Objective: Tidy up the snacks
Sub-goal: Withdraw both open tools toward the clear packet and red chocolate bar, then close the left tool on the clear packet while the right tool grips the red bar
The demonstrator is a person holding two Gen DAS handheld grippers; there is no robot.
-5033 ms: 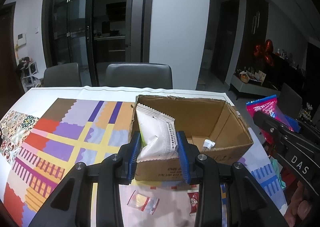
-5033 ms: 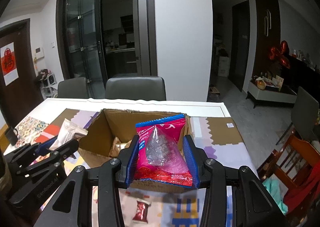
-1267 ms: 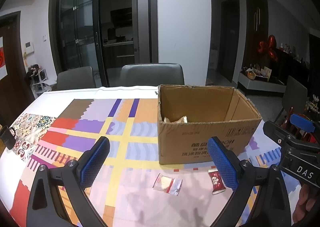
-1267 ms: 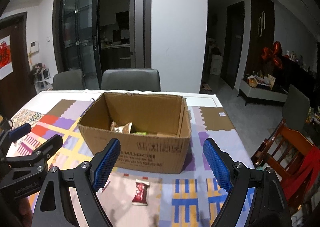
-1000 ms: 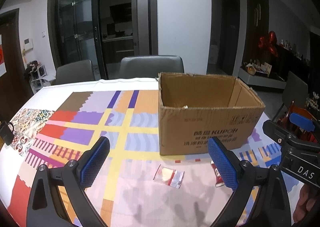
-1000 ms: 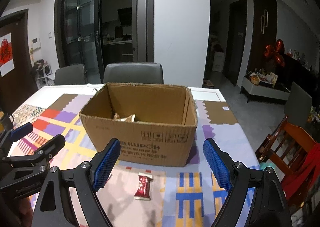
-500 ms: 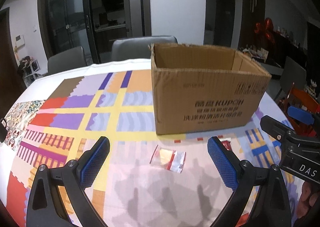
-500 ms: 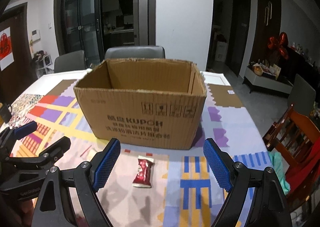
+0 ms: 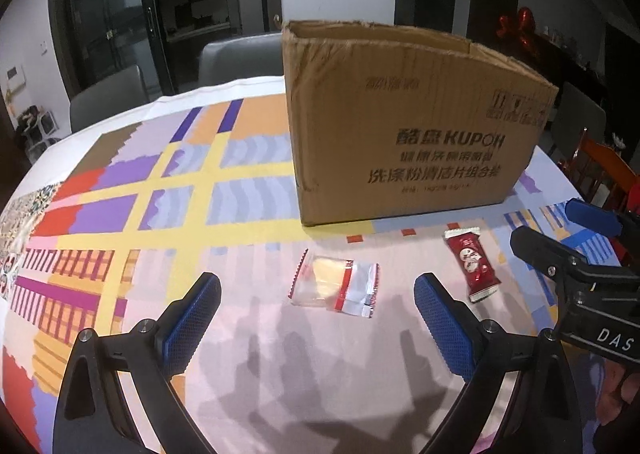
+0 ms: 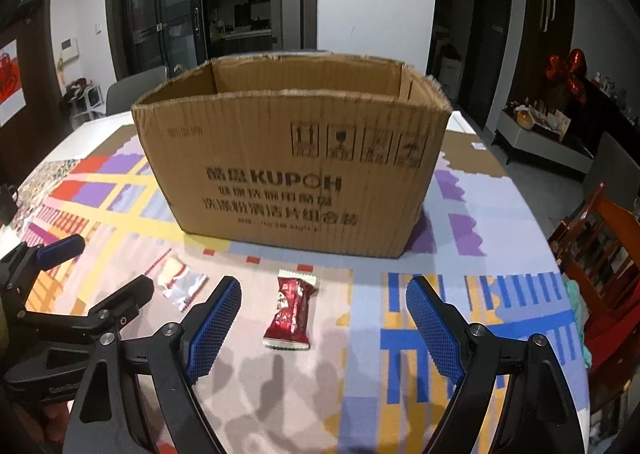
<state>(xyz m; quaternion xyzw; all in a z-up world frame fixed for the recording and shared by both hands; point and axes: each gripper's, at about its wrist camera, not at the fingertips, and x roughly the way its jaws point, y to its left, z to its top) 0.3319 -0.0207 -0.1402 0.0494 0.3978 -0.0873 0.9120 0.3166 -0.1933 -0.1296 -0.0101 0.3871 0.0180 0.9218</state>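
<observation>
1. The left gripper is hovering, fingers spread wide and empty, around the clear snack packet.
2. The right gripper is gaping, empty, over the red snack bar.
3. Both snacks are lying on the counter before the cardboard box.

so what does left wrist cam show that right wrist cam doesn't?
Left wrist only: the left gripper from behind, jaws open and empty, lined up on the clear packet.
Right wrist only: the right gripper from behind, open and empty, with the red snack bar lying ahead between its fingers; part of the cardboard box interior walls, contents hidden; the sideboard at right.
Both: the box, both snacks on the patterned tablecloth, and the other gripper at the frame edge.
</observation>
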